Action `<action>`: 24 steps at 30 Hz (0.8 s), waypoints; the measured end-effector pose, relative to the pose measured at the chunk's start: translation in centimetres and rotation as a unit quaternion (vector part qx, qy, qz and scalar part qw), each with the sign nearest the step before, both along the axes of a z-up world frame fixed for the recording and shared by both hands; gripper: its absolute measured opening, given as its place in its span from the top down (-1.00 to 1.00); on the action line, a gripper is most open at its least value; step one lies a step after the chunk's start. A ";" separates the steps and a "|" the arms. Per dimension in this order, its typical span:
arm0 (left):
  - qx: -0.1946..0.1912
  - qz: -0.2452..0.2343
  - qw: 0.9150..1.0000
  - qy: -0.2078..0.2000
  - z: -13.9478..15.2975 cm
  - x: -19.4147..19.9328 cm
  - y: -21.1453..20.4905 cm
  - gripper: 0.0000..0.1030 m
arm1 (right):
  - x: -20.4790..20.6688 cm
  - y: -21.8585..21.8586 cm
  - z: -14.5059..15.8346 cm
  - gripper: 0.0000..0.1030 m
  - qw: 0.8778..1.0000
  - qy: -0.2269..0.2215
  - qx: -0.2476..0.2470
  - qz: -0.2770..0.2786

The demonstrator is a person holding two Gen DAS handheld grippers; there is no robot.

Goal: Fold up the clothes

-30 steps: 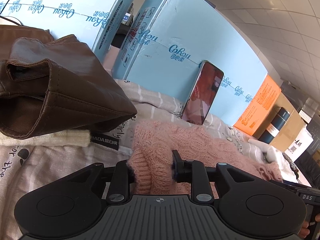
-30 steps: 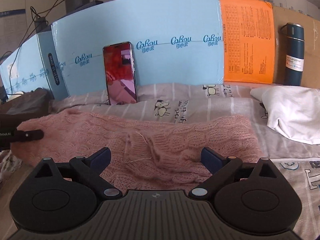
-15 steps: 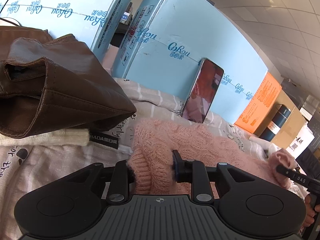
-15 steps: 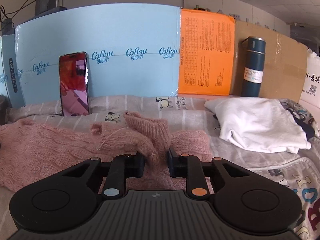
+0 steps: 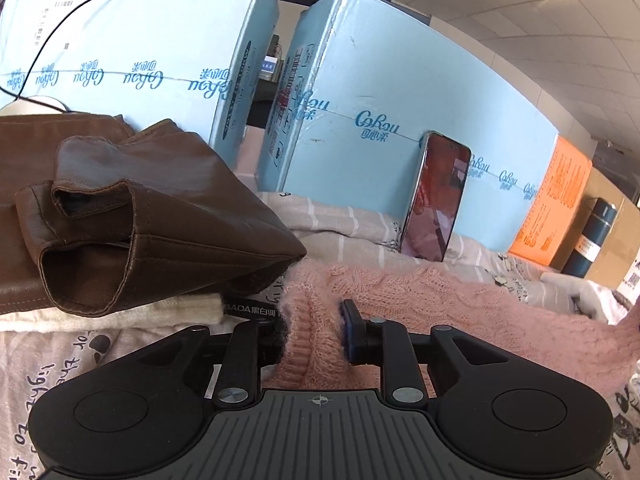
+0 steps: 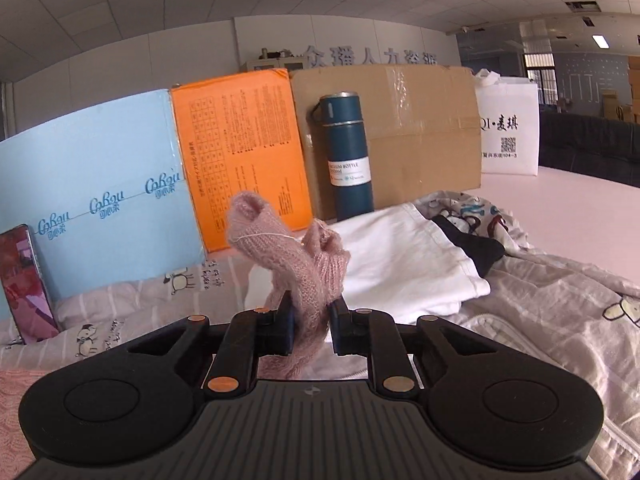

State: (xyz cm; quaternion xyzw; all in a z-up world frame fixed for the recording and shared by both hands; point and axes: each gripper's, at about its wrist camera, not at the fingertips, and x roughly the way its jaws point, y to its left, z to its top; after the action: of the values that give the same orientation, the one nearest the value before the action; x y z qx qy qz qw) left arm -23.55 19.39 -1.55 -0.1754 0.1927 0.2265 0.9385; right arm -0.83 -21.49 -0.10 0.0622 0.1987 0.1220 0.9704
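Note:
A pink knitted sweater (image 5: pixel 460 304) lies spread across the bed. My left gripper (image 5: pixel 314 330) is shut on a ribbed end of it, low over the sheet. My right gripper (image 6: pixel 311 320) is shut on another pink knit part of the sweater (image 6: pixel 288 248), a cuff-like end that sticks up above the fingers, lifted off the bed. More of the pink knit shows at the lower left of the right wrist view (image 6: pixel 12 420).
A brown leather jacket (image 5: pixel 120 220) lies on a cream garment (image 5: pixel 120 312) at left. Blue boxes (image 5: pixel 360 92) and a leaning phone (image 5: pixel 436 200) stand behind. A folded white garment (image 6: pixel 404 264), a dark flask (image 6: pixel 348 160), an orange box (image 6: pixel 240 152) and a patterned grey jacket (image 6: pixel 560 312) are at right.
My right gripper closed on the sweater's end, lifted it and swung to the right. My left gripper kept its hold and barely moved.

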 end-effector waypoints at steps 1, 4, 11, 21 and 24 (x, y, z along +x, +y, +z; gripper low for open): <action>0.012 0.000 1.000 0.007 0.2 0.1 -0.3 0.31 | 0.4 -0.3 -0.7 0.69 1.000 0.016 -0.003 -0.004; 0.055 -0.016 0.998 0.022 1.2 0.0 -1.2 -0.21 | 1.5 -1.1 -1.9 0.44 0.998 0.056 0.000 -0.025; 0.169 -0.106 0.979 0.032 4.8 -0.2 -3.8 -0.59 | 2.2 -2.6 -2.1 -0.16 0.996 0.048 0.026 -0.076; 0.263 -0.349 0.895 0.091 4.5 7.9 -5.2 -0.61 | 1.1 0.9 3.5 -0.68 0.971 -0.085 0.024 0.224; 0.240 -0.365 0.893 0.112 3.6 9.9 -4.2 -0.61 | 2.1 4.2 3.7 -0.68 0.935 -0.053 0.015 0.351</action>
State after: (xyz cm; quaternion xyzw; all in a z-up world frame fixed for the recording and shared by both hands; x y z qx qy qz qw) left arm -13.64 15.21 2.06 0.1639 0.2868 -0.0744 0.9409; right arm 1.25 -17.27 3.57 -0.0033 0.1546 0.4614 0.8736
